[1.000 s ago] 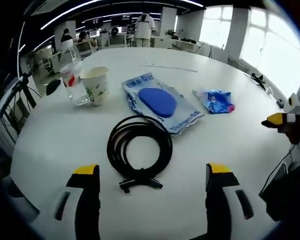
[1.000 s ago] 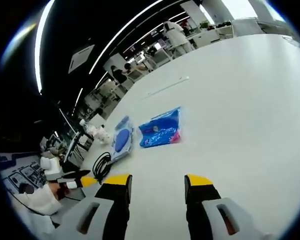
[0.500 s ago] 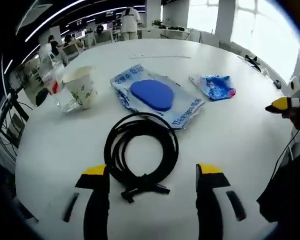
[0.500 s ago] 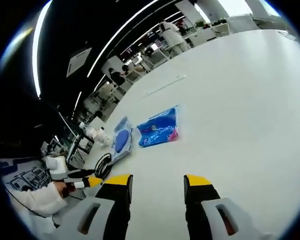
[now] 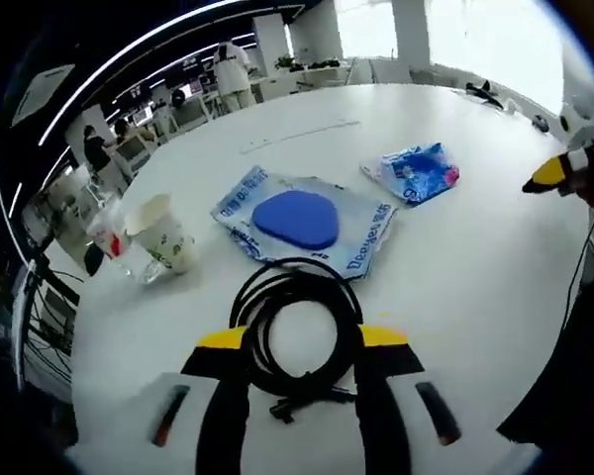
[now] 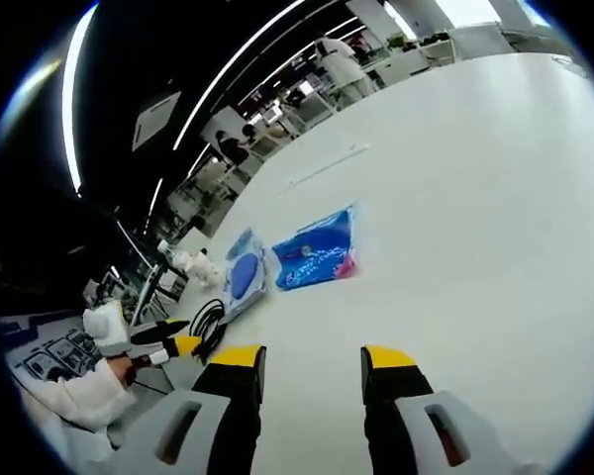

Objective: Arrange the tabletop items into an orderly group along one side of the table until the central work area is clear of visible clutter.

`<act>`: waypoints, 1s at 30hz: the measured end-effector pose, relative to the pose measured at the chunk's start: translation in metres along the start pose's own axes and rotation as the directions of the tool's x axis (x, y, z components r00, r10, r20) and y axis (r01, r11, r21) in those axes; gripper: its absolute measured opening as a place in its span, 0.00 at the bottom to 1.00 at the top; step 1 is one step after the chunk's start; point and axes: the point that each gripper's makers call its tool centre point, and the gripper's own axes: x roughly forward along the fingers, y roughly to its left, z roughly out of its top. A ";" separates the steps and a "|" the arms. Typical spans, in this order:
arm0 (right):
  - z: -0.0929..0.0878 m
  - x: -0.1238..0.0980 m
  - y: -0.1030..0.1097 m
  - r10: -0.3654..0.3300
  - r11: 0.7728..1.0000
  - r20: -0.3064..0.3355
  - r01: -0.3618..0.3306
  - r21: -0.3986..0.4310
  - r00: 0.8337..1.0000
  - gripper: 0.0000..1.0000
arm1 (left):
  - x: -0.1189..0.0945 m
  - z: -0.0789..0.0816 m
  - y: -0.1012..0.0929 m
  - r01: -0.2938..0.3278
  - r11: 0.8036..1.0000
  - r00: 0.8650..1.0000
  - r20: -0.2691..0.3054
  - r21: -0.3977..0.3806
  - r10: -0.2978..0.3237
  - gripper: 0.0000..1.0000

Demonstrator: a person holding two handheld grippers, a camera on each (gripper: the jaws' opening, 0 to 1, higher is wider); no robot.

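1. the left gripper [image 5: 295, 341] hangs with its yellow-tipped jaws spread on either side of the coiled black cable [image 5: 299, 332] on the round white table [image 5: 475, 257].
2. the right gripper [image 6: 311, 358] is also spread, over bare table, holding nothing.
3. beyond the coil lie a blue oval pad on a printed plastic wrapper [image 5: 299, 220], a small blue snack packet [image 5: 412, 172] and a white paper cup [image 5: 163, 235] beside a clear plastic bottle [image 5: 114, 240].
4. risk: a pinch on one loop could let the coil unspool and drag into the wrapper.
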 end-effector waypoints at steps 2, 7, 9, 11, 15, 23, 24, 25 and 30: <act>-0.002 0.001 0.003 0.007 1.000 -0.005 -0.007 0.000 1.000 0.38 | 0.004 0.006 -0.014 0.072 0.996 0.997 0.031 -0.053 -0.070 0.48; -0.005 0.002 0.004 0.017 1.000 -0.010 -0.017 0.016 1.000 0.38 | 0.015 -0.016 -0.029 0.133 0.990 0.985 -0.104 -0.037 -0.136 0.41; -0.005 0.000 0.004 0.015 1.000 -0.004 -0.015 0.018 1.000 0.38 | 0.020 -0.022 -0.038 0.175 0.978 0.975 -0.119 -0.111 -0.188 0.37; -0.004 -0.002 0.002 0.014 0.999 0.006 -0.014 0.036 1.000 0.38 | 0.021 -0.030 -0.042 0.193 0.969 0.964 -0.153 -0.156 -0.217 0.34; -0.006 -0.006 -0.001 0.002 0.999 0.012 -0.003 0.047 1.000 0.37 | 0.024 -0.034 -0.037 0.167 0.977 0.969 -0.161 -0.132 -0.188 0.28; -0.011 -0.005 -0.004 0.001 0.996 0.008 -0.002 0.086 1.000 0.36 | 0.027 -0.031 -0.034 0.171 0.968 0.963 -0.175 -0.185 -0.203 0.09; -0.010 -0.004 -0.002 0.003 0.996 0.009 -0.004 0.084 1.000 0.36 | 0.026 -0.030 -0.035 0.172 0.969 0.964 -0.173 -0.179 -0.203 0.06; -0.008 -0.004 0.001 0.007 0.997 0.010 -0.007 0.078 1.000 0.36 | 0.024 -0.031 -0.033 0.161 0.967 0.963 -0.181 -0.197 -0.198 0.06; -0.008 -0.001 0.004 0.020 0.997 0.008 -0.021 0.073 1.000 0.35 | 0.010 -0.021 -0.036 0.179 0.937 0.966 -0.124 -0.301 -0.225 0.05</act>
